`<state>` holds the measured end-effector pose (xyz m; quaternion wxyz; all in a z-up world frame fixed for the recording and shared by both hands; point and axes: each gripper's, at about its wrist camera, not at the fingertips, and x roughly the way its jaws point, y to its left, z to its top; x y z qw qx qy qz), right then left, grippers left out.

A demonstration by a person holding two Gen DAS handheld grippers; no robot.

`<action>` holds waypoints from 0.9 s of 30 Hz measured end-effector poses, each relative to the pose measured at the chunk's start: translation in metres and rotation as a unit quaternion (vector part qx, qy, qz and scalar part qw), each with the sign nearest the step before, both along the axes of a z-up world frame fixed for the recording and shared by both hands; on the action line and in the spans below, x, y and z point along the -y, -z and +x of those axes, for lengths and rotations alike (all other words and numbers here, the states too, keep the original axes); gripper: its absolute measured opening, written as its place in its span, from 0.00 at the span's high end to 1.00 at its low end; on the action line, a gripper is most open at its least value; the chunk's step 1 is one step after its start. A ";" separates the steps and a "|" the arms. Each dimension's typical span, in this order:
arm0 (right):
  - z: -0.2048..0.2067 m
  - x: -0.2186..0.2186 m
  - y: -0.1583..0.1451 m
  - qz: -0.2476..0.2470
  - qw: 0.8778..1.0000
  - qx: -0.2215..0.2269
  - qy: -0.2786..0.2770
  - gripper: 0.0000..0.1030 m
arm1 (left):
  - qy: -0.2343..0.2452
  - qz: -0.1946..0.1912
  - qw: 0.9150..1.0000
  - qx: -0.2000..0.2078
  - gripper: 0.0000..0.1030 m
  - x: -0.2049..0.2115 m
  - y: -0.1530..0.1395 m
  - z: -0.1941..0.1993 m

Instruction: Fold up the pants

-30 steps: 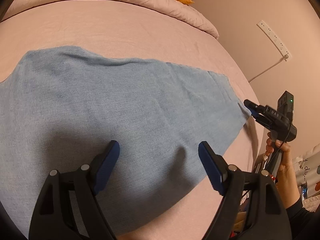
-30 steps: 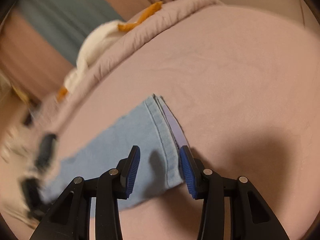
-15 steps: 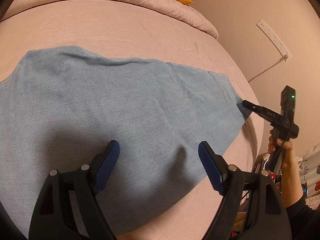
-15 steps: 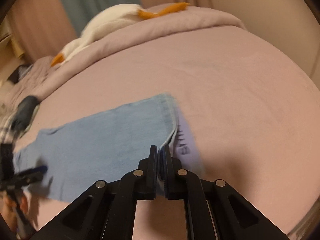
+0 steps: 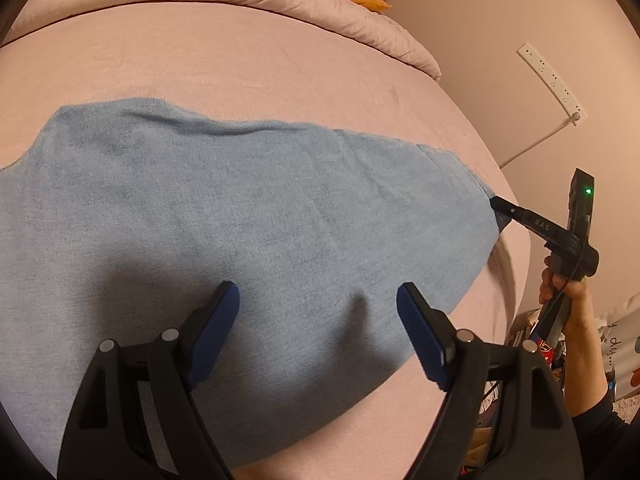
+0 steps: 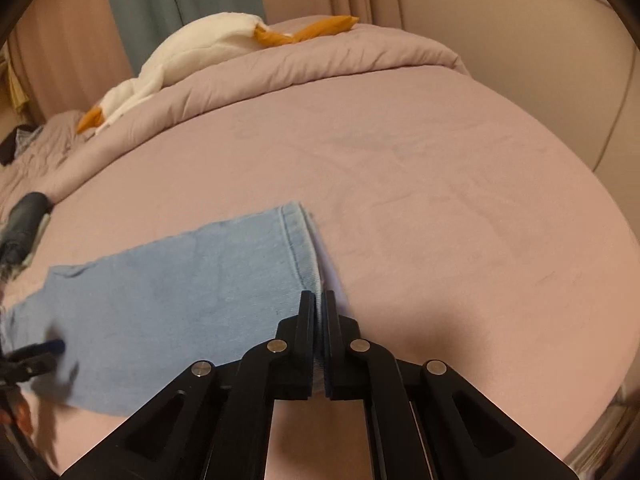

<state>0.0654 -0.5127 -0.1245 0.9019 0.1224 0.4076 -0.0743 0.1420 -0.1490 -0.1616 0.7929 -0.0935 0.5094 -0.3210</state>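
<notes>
Right wrist view: the right gripper (image 6: 319, 312) pinches the hem of blue pants (image 6: 168, 288) on a pink bed (image 6: 440, 200). The left gripper (image 5: 318, 308) hovers wide open, holding nothing.

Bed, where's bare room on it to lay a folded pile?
Free: the sheet between the pants hem and the rumpled duvet, and beyond the hem toward the wall. Crowded: the near side, under the pants and both claws.
</notes>
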 end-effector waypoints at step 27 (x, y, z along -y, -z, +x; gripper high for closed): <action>0.097 -0.015 0.027 0.041 0.998 -0.029 0.035 1.00 | 0.037 0.063 0.997 0.039 0.13 0.008 0.000 -0.011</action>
